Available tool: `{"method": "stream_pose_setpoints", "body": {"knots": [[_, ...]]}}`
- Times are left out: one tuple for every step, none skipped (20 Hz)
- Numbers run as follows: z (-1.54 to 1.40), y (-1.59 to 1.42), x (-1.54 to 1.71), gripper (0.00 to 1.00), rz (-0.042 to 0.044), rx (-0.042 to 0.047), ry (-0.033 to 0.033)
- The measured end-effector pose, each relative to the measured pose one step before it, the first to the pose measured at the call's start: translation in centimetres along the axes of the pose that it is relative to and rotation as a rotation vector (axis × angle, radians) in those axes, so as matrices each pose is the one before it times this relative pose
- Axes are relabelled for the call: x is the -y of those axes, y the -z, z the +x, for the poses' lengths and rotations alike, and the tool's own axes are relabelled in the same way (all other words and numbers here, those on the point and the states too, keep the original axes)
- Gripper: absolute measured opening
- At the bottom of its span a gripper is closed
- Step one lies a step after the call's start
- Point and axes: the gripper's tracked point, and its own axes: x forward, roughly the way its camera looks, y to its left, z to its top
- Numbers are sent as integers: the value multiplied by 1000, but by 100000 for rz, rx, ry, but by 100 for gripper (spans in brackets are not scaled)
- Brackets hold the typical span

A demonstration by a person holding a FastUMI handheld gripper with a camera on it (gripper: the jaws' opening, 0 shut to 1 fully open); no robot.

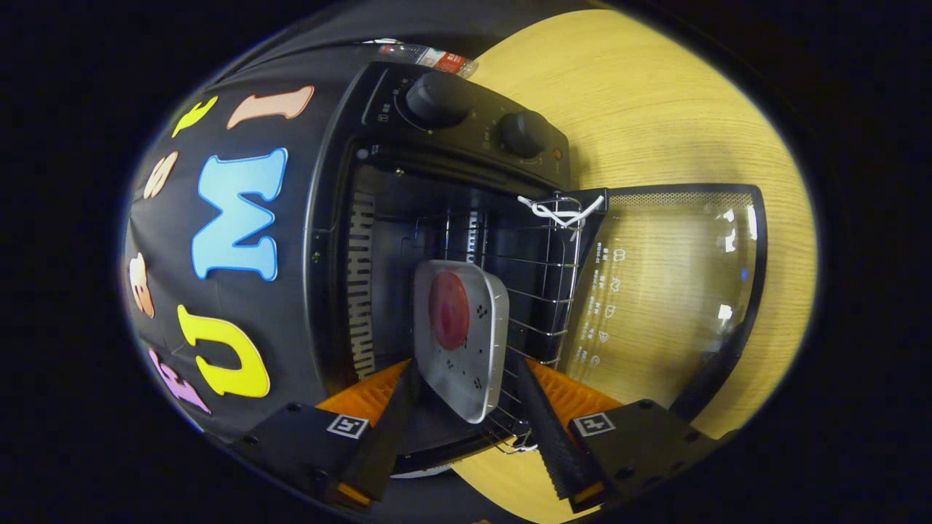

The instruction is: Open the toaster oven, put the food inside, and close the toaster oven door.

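Your gripper is spread wide, its fingers standing either side of the near corner of the metal tray without pressing on it — nothing is pinched. The toaster oven stands on the wooden table with its glass door swung fully open and lying out over the tabletop. The tray carries a round red slice of food and sits on the wire rack, partly inside the oven's cavity, its near corner still out toward the front edge of the rack.

Judging by its look, the tray is thin, stiff sheet metal — light, but smooth and likely slippery. If it needs pushing further in, press on the raised rim at the near corner, not on the flat bottom; the slice lies loose and could slide if you tilt it. The door looks heavier and its glass is fragile; take it by the dark frame at its far edge and swing it up gently.
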Motion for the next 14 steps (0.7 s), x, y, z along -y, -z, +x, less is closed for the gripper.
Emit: {"method": "stream_pose_setpoints", "body": {"knots": [[-670,560,33,87,-3267,-2021,42],[-623,476,-46,92,-2883,-1862,-638],[-1064,416,-126,97,-4859,-1686,-1093],[-754,363,-49,97,-5132,-1232,-337],[-917,579,-75,97,-5650,-2095,-513],[-952,668,-212,98,-5981,-2200,-517],[-962,718,-96,98,-8058,-2151,-488],[-767,407,-14,97,-7798,-1030,-410],[-790,372,189,97,-9189,-372,558],[-844,495,388,97,-9921,-509,1340],[-567,499,299,97,-7696,-396,781],[-509,557,595,98,-6626,-302,1027],[-475,418,297,98,-5757,143,1042],[-355,431,466,98,-4754,-163,1183]]}}
